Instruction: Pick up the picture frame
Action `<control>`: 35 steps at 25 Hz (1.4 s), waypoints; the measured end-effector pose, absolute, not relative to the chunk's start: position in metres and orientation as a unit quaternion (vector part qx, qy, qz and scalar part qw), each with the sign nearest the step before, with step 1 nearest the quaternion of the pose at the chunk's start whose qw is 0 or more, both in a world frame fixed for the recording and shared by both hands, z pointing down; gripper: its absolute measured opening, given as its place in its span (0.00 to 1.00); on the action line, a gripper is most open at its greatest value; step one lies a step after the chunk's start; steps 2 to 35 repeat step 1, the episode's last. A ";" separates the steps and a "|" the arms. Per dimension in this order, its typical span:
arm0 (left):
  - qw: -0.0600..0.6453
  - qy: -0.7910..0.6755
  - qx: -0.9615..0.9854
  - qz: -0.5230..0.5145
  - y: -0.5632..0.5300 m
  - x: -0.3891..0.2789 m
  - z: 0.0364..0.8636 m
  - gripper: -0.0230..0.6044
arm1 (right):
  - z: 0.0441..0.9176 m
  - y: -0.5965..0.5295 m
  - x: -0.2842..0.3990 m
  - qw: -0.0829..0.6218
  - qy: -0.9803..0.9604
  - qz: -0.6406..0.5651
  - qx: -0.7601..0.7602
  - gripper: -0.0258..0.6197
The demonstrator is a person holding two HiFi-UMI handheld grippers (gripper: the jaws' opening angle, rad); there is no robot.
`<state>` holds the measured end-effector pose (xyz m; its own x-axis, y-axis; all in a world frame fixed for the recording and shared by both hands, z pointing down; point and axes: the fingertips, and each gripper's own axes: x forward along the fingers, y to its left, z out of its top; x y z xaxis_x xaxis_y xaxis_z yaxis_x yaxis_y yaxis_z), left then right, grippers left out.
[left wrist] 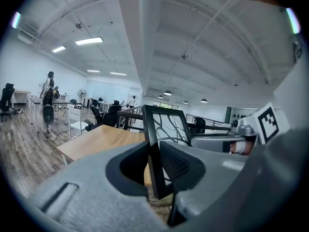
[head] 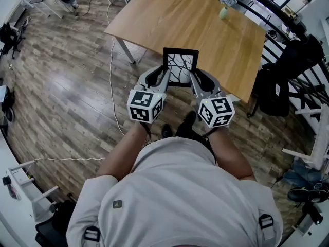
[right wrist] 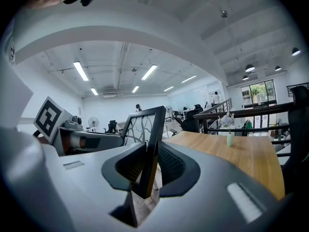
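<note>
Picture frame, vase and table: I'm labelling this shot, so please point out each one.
picture frame (head: 181,66), head view, middle of its branch-patterned picture.
vase (head: 223,13), head view, its pale green body.
table (head: 190,24), head view, bare part of the wooden top.

Black-bordered picture frame (head: 180,66) upright over the near edge of the wooden table (head: 195,19), left gripper (head: 165,75) clamped on its left side, right gripper (head: 194,76) on its right, small vase (head: 224,13) near the far edge, white cable (head: 110,76) across the floor
</note>
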<state>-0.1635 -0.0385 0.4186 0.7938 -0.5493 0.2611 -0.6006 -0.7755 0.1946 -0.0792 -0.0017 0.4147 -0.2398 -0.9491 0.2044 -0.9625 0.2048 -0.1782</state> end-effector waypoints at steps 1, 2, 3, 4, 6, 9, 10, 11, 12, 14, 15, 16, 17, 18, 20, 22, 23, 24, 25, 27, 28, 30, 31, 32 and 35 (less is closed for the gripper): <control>0.135 -0.307 0.937 0.095 -0.039 -0.164 0.418 0.16 | 0.414 -0.002 -0.080 0.025 -0.776 0.135 0.616 0.18; 0.135 -0.307 0.937 0.095 -0.039 -0.164 0.418 0.16 | 0.414 -0.002 -0.080 0.025 -0.776 0.135 0.616 0.18; 0.135 -0.307 0.937 0.095 -0.039 -0.164 0.418 0.16 | 0.414 -0.002 -0.080 0.025 -0.776 0.135 0.616 0.18; 0.135 -0.307 0.937 0.095 -0.039 -0.164 0.418 0.16 | 0.414 -0.002 -0.080 0.025 -0.776 0.135 0.616 0.18; 0.135 -0.307 0.937 0.095 -0.039 -0.164 0.418 0.16 | 0.414 -0.002 -0.080 0.025 -0.776 0.135 0.616 0.18; 0.135 -0.307 0.937 0.095 -0.039 -0.164 0.418 0.16 | 0.414 -0.002 -0.080 0.025 -0.776 0.135 0.616 0.18; 0.135 -0.307 0.937 0.095 -0.039 -0.164 0.418 0.16 | 0.414 -0.002 -0.080 0.025 -0.776 0.135 0.616 0.18; 0.135 -0.307 0.937 0.095 -0.039 -0.164 0.418 0.16 | 0.414 -0.002 -0.080 0.025 -0.776 0.135 0.616 0.18; 0.135 -0.307 0.937 0.095 -0.039 -0.164 0.418 0.16 | 0.414 -0.002 -0.080 0.025 -0.776 0.135 0.616 0.18; 0.135 -0.307 0.937 0.095 -0.039 -0.164 0.418 0.16 | 0.414 -0.002 -0.080 0.025 -0.776 0.135 0.616 0.18; 0.135 -0.307 0.937 0.095 -0.039 -0.164 0.418 0.16 | 0.414 -0.002 -0.080 0.025 -0.776 0.135 0.616 0.18; 0.135 -0.307 0.937 0.095 -0.039 -0.164 0.418 0.16 | 0.414 -0.002 -0.080 0.025 -0.776 0.135 0.616 0.18; 0.135 -0.307 0.937 0.095 -0.039 -0.164 0.418 0.16 | 0.414 -0.002 -0.080 0.025 -0.776 0.135 0.616 0.18; 0.135 -0.307 0.937 0.095 -0.039 -0.164 0.418 0.16 | 0.414 -0.002 -0.080 0.025 -0.776 0.135 0.616 0.18; 0.135 -0.307 0.937 0.095 -0.039 -0.164 0.418 0.16 | 0.414 -0.002 -0.080 0.025 -0.776 0.135 0.616 0.18; 0.135 -0.307 0.937 0.095 -0.039 -0.164 0.418 0.16 | 0.414 -0.002 -0.080 0.025 -0.776 0.135 0.616 0.18; 0.135 -0.307 0.937 0.095 -0.039 -0.164 0.418 0.16 | 0.414 -0.002 -0.080 0.025 -0.776 0.135 0.616 0.18; 0.135 -0.307 0.937 0.095 -0.039 -0.164 0.418 0.16 | 0.414 -0.002 -0.080 0.025 -0.776 0.135 0.616 0.18; 0.135 -0.307 0.937 0.095 -0.039 -0.164 0.418 0.16 | 0.414 -0.002 -0.080 0.025 -0.776 0.135 0.616 0.18; 0.135 -0.307 0.937 0.095 -0.039 -0.164 0.418 0.16 | 0.414 -0.002 -0.080 0.025 -0.776 0.135 0.616 0.18; 0.135 -0.307 0.937 0.095 -0.039 -0.164 0.418 0.16 | 0.414 -0.002 -0.080 0.025 -0.776 0.135 0.616 0.18; 0.135 -0.307 0.937 0.095 -0.039 -0.164 0.418 0.16 | 0.414 -0.002 -0.080 0.025 -0.776 0.135 0.616 0.18; 0.135 -0.307 0.937 0.095 -0.039 -0.164 0.418 0.16 | 0.414 -0.002 -0.080 0.025 -0.776 0.135 0.616 0.18; 0.135 -0.307 0.937 0.095 -0.039 -0.164 0.418 0.16 | 0.414 -0.002 -0.080 0.025 -0.776 0.135 0.616 0.18; 0.135 -0.307 0.937 0.095 -0.039 -0.164 0.418 0.16 | 0.414 -0.002 -0.080 0.025 -0.776 0.135 0.616 0.18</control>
